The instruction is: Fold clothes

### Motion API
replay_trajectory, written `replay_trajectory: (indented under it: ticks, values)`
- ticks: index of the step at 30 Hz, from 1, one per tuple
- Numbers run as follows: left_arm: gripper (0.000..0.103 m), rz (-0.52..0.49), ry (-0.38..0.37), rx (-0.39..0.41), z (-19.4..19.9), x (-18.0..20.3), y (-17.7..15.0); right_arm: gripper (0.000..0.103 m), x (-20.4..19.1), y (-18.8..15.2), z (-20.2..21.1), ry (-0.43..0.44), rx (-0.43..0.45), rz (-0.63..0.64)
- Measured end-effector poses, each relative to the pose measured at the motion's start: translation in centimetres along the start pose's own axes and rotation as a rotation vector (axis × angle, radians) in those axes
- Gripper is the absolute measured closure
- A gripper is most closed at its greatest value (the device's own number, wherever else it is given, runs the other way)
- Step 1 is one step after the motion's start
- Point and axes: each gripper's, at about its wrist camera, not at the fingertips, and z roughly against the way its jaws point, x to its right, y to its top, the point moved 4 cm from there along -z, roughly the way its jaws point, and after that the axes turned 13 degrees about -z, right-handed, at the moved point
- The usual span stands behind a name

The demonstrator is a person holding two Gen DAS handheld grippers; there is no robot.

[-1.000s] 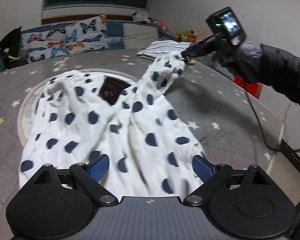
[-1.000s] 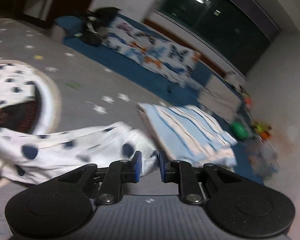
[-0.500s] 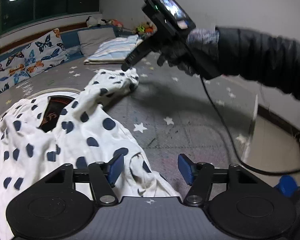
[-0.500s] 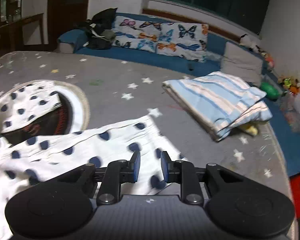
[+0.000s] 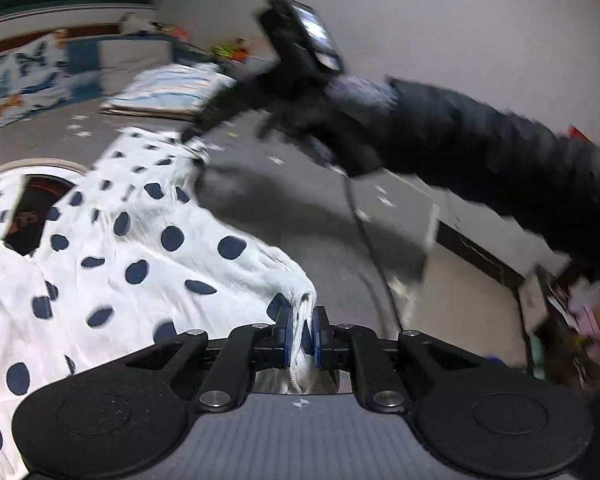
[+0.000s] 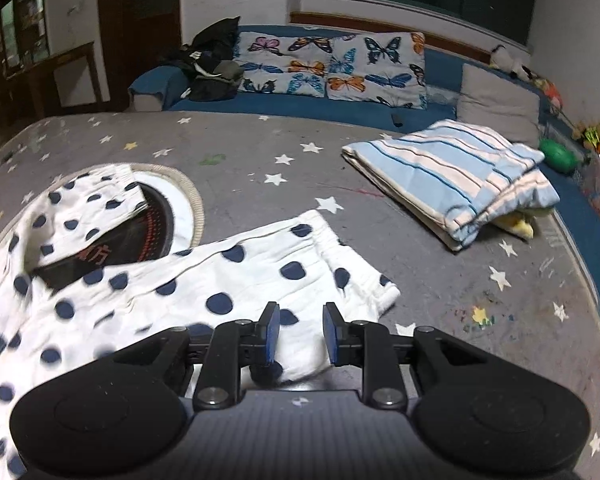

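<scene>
— What was the left gripper (image 5: 300,334) doing?

— Its jaws had just been closing, and they were pinched on a bunched corner of the polka-dot garment (image 5: 112,256), with a fold of white cloth squeezed between the blue pads (image 5: 286,330). From there the garment ran away up and to the left across the grey star-printed mat (image 5: 300,216).

— And the right gripper (image 6: 298,334)?

— Its jaws stood a little apart. In the right wrist view the garment's cuffed end (image 6: 340,276) lay flat on the mat under and just ahead of the fingertips, with nothing squeezed between the pads. In the left wrist view it was blurred, with its tip (image 5: 190,134) down at the far end of the garment; I could not tell from there whether it touched the cloth.

— Where did the rest of the garment lie?

— Spread leftward over a round rimmed panel (image 6: 168,216) set in the mat, whose dark centre showed through a gap in the cloth.

— Anything further out?

— A folded blue-striped blanket (image 6: 452,176) lay well apart to the right, and butterfly cushions (image 6: 332,66) stood behind on a blue sofa (image 6: 300,110).
</scene>
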Motion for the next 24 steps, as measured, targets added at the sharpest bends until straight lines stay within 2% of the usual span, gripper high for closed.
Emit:
replay_trajectory:
  ticks: [2, 5, 7, 13, 14, 19, 24]
  values:
    - [0.090, -0.018, -0.021, -0.027, -0.6, 0.3, -0.6, 0.079, 0.3, 0.2, -0.4, 0.006, -0.006, -0.031]
    - [0.086, -0.016, -0.044, -0.048, -1.2, 0.3, -1.2, 0.071, 0.2, 0.4, -1.4, 0.030, -0.025, -0.065]
    - [0.086, -0.015, -0.050, -0.053, -1.2, 0.0, -1.4, 0.071, -0.1, 0.4, -2.2, 0.035, -0.039, -0.070]
    - [0.079, 0.027, -0.049, -0.031, -0.7, -0.7, -1.4, 0.064, -1.0, 1.1, -5.9, 0.021, -0.055, -0.090]
    - [0.075, 0.041, -0.043, -0.016, -0.4, -1.1, -1.3, 0.063, -1.1, 1.4, -6.3, 0.019, -0.050, -0.094]
    - [0.066, 0.102, 0.015, 0.066, 2.0, -2.6, -0.9, 0.061, -1.5, 3.3, -8.7, -0.011, -0.026, -0.082]
    - [0.063, 0.211, 0.180, 0.091, 4.9, -5.9, -2.5, 0.060, -1.9, 6.0, -11.2, -0.071, -0.017, -0.048]
